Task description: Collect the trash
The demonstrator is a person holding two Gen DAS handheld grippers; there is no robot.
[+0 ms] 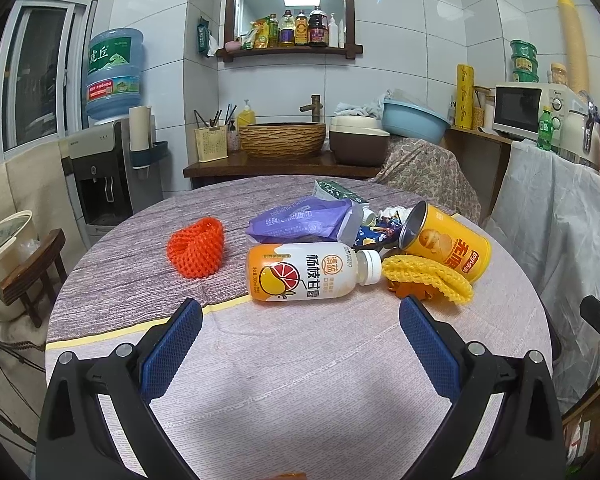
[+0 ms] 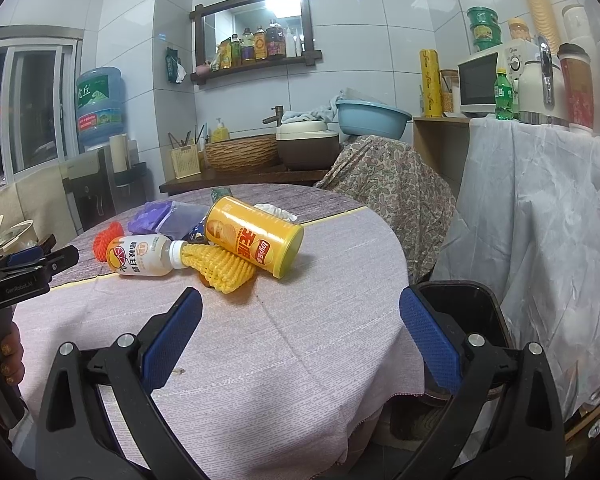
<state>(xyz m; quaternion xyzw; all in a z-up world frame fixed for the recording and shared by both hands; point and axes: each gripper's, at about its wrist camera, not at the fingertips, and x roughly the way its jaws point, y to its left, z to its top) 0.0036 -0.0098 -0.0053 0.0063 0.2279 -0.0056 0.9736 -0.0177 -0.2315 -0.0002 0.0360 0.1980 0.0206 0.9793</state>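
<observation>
The left gripper (image 1: 300, 312) hovers wide open and empty over the bare lower half of the round table (image 1: 292, 392). The juice bottle (image 1: 308, 272) lies on its side at frame centre, just ahead of its fingertips. The right gripper (image 2: 300, 308), also spread wide and empty, spans the table's right edge. The chip can (image 2: 256, 236) and yellow foam net (image 2: 220, 268) lie in the upper centre, touching. A black bin (image 2: 456, 304) stands beside the edge at lower right.

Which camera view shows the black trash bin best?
The right wrist view: the black trash bin stands beside the table, its open rim partly behind the right gripper. The left wrist view does not show it.
</observation>
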